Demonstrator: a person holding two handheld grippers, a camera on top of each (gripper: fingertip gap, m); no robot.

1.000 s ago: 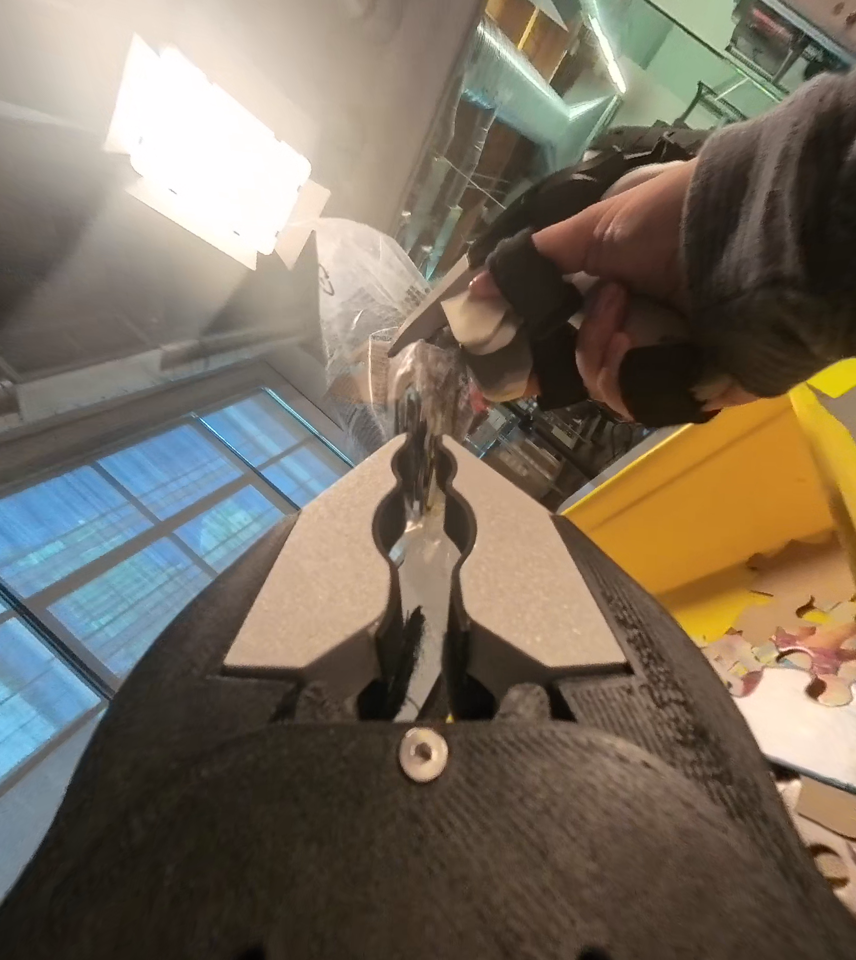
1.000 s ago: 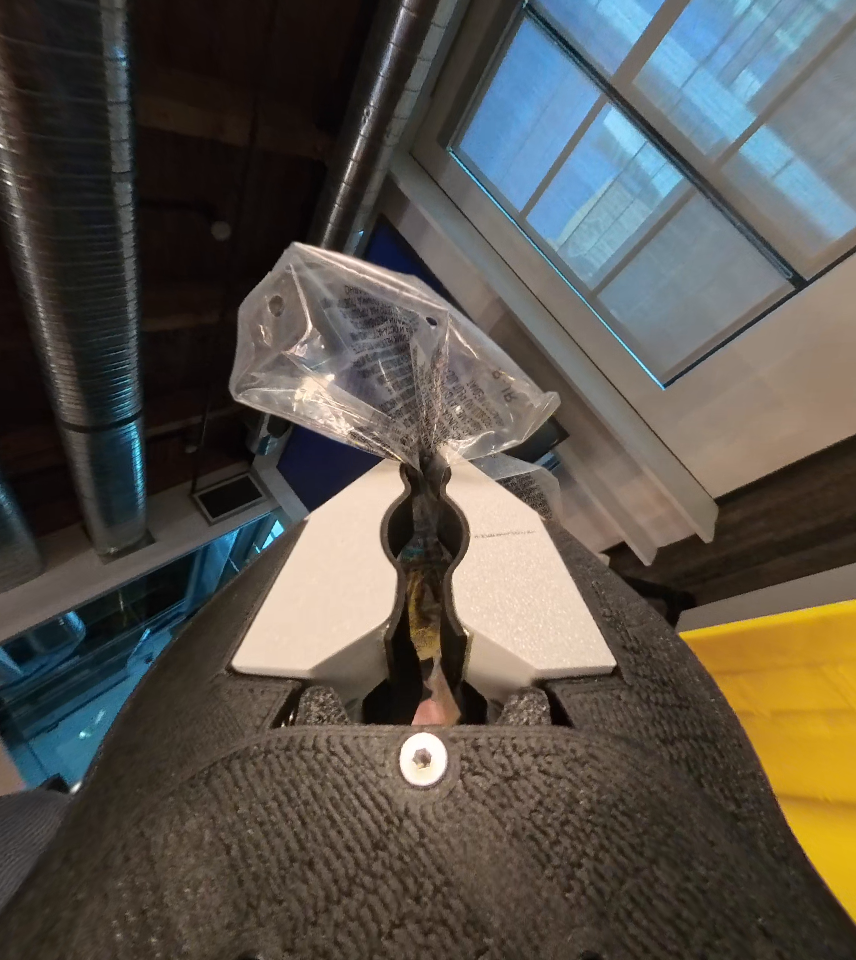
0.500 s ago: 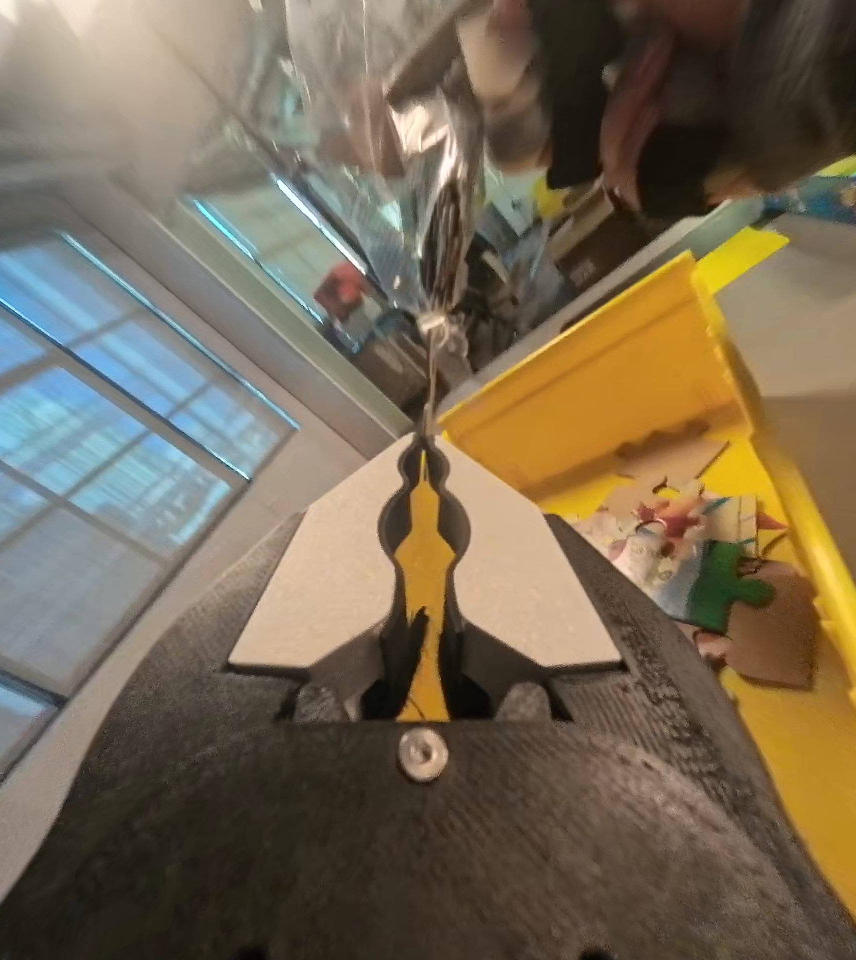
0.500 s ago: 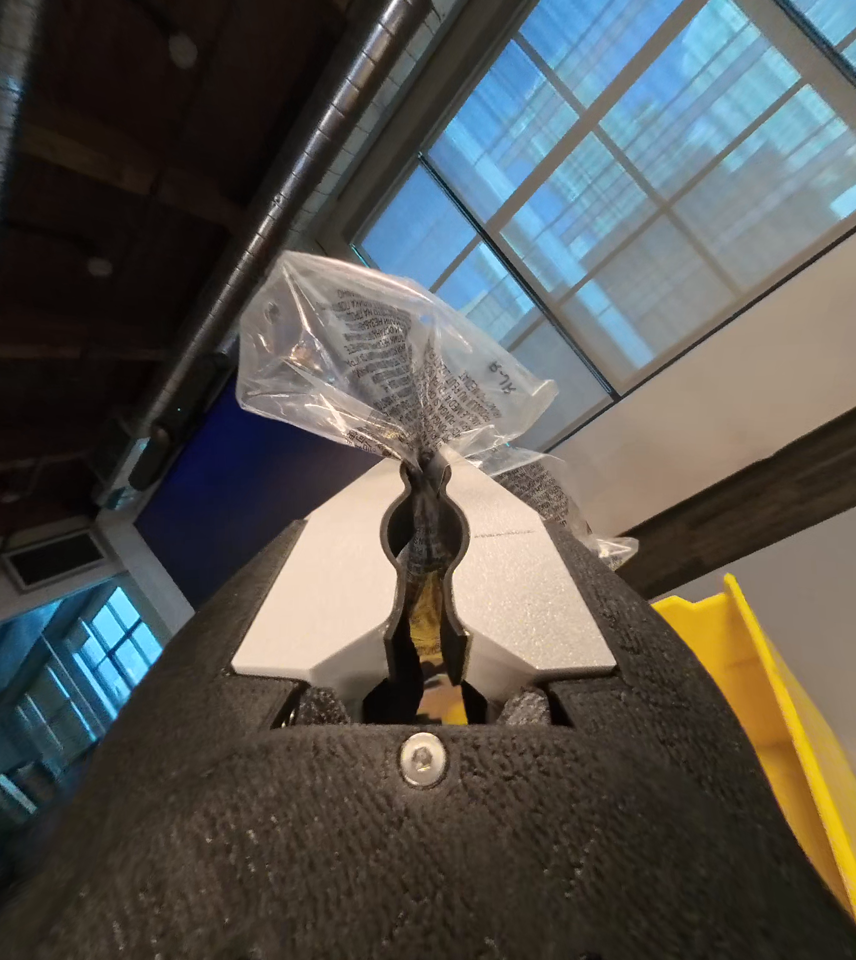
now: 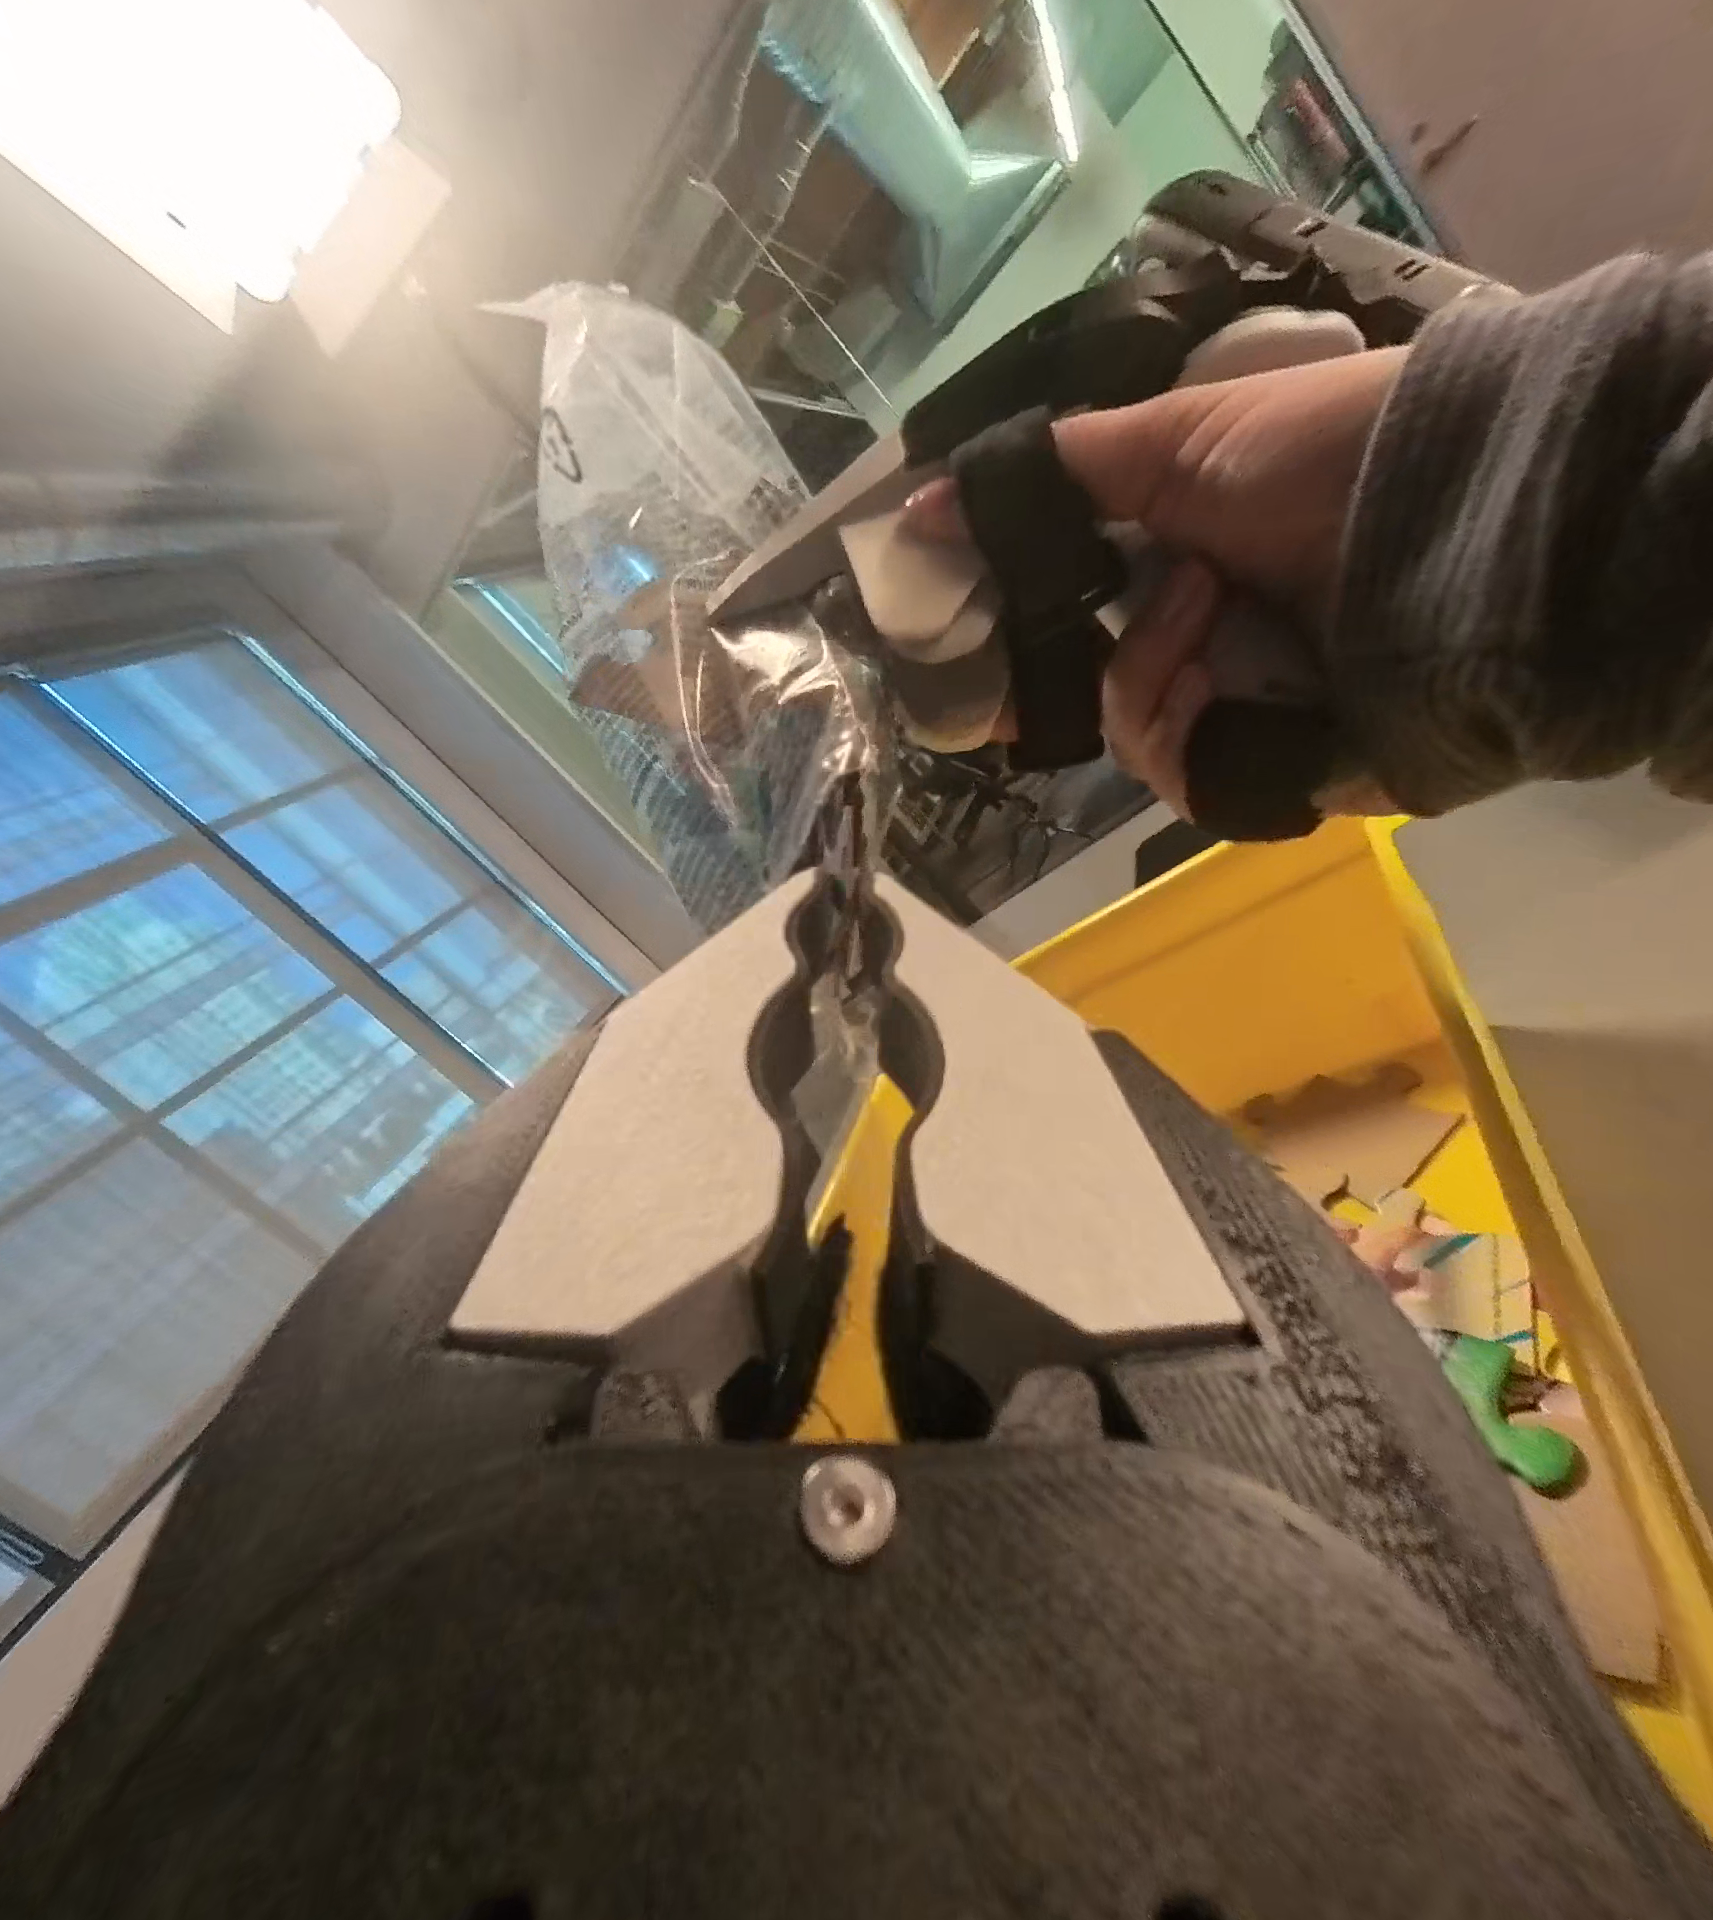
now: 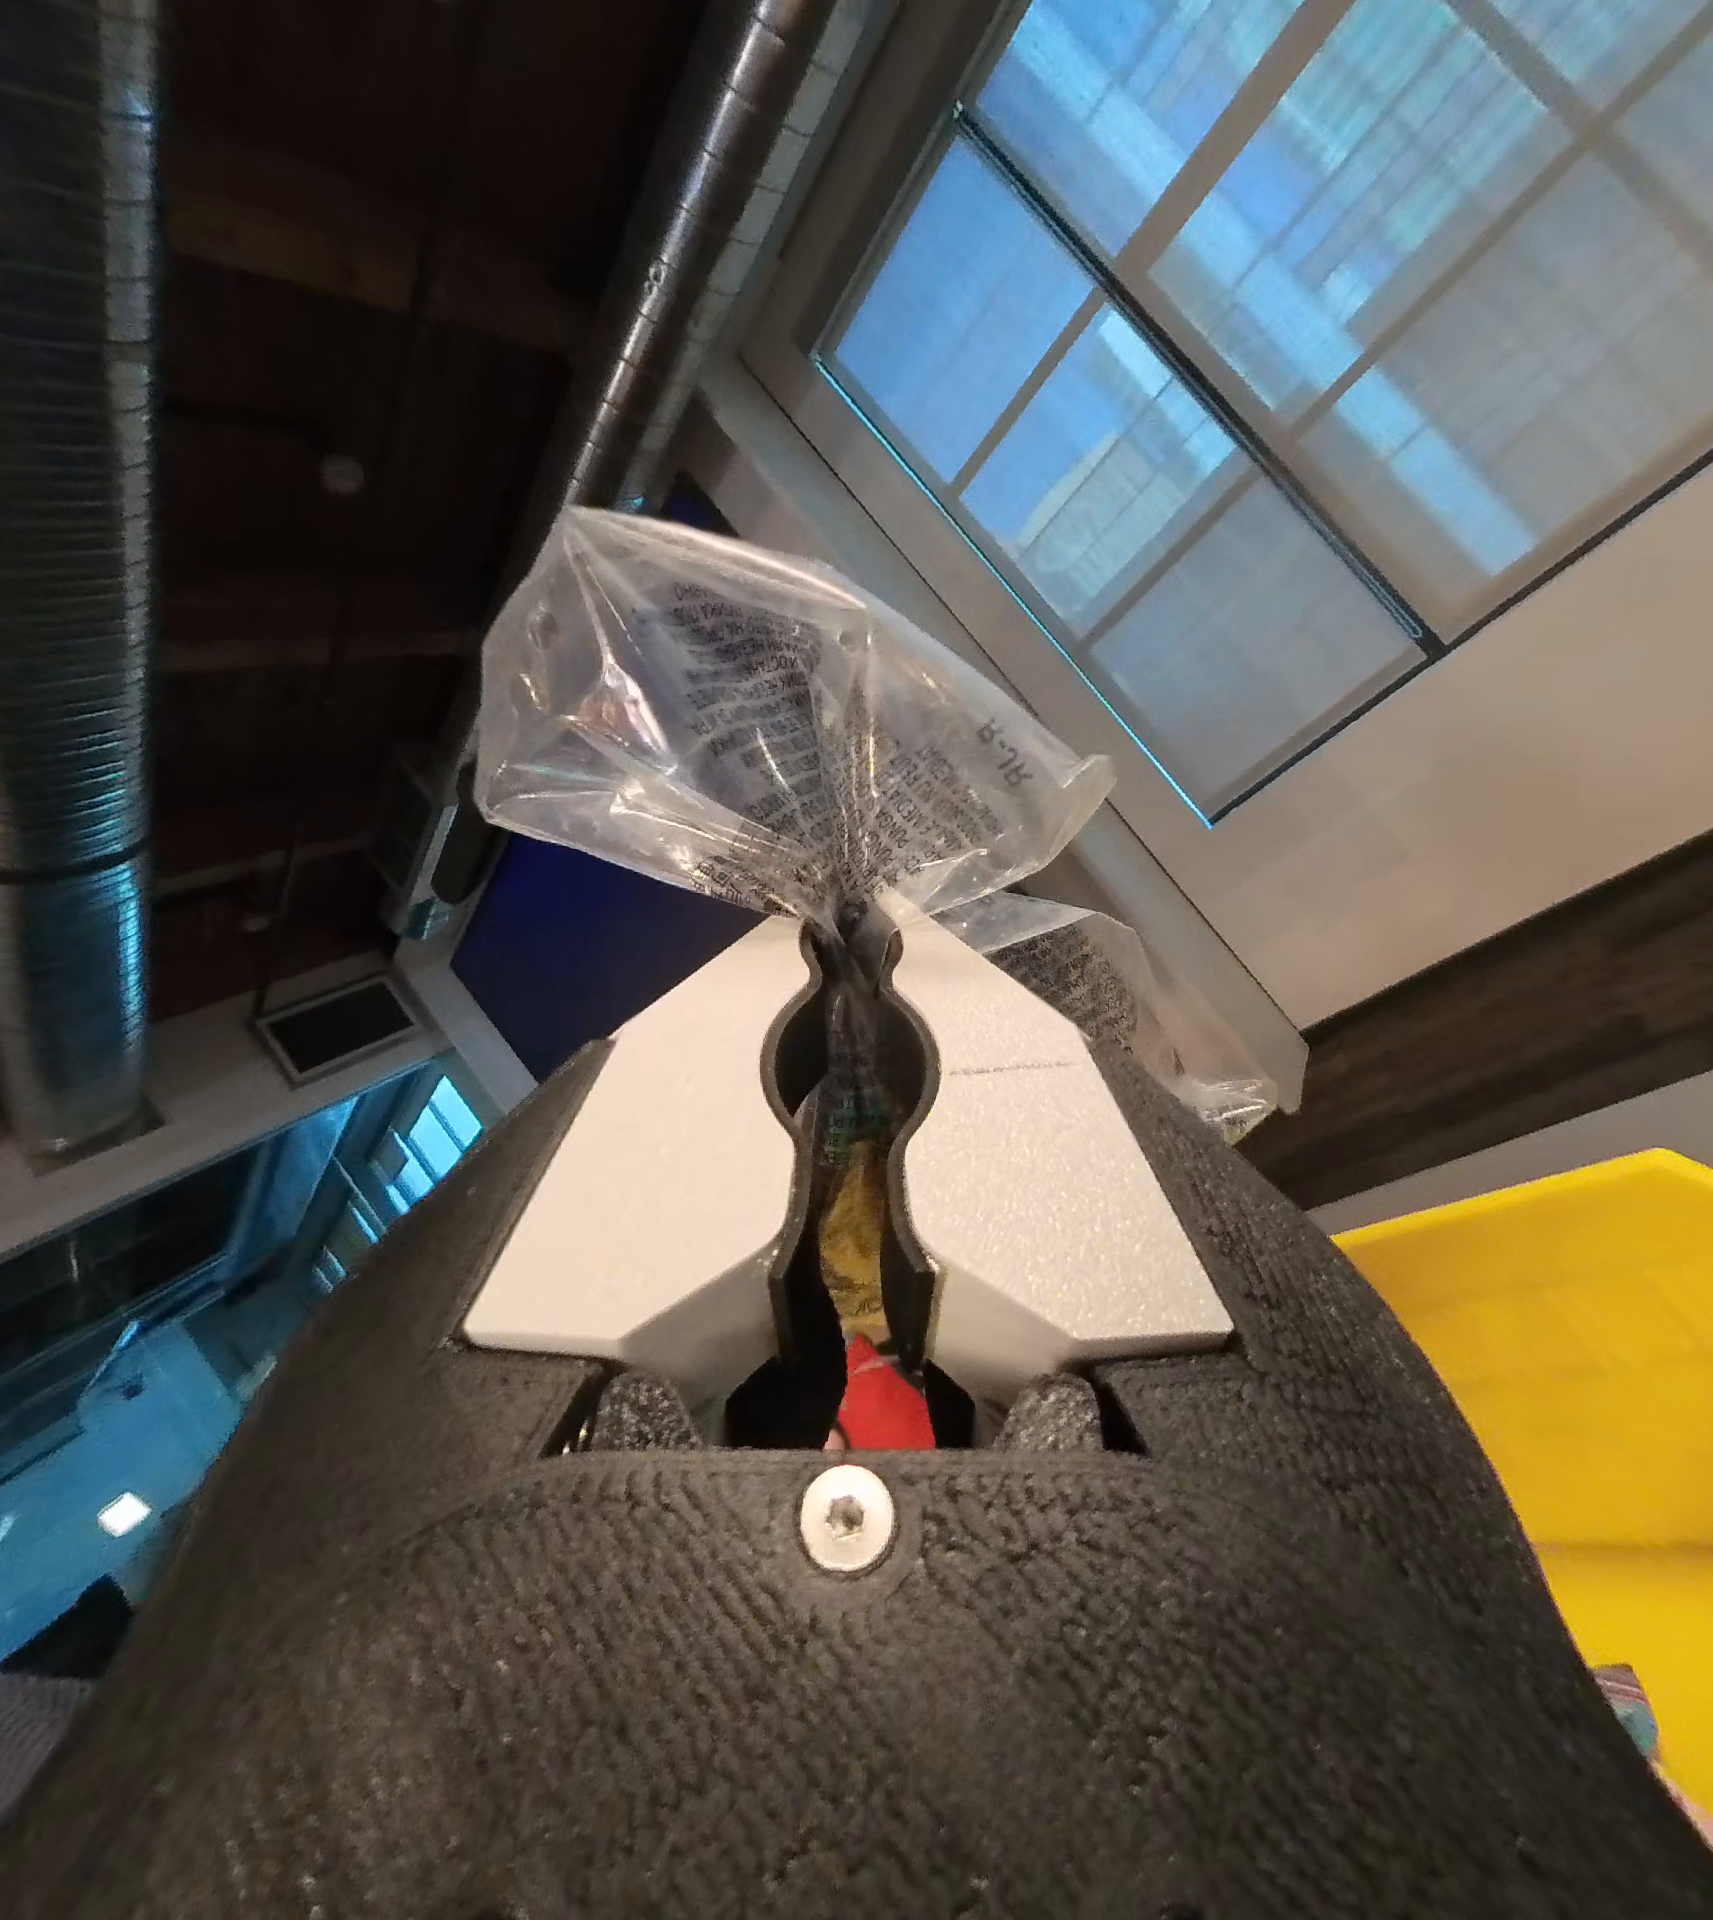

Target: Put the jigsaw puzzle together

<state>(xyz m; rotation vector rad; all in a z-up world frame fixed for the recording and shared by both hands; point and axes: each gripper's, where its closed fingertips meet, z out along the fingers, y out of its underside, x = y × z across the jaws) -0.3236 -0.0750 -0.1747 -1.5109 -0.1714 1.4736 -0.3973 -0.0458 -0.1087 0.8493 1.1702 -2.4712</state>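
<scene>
Both tongs are clenched on one clear plastic bag: we see our left tongs pinching a twisted end of it, and our right tongs pinching the bunched film, which fans out beyond the tips. Held by a gloved hand, the right tongs show above the left ones. Below the bag lies a yellow bin with puzzle pieces in it. The bag hangs in the air, above the bin.
</scene>
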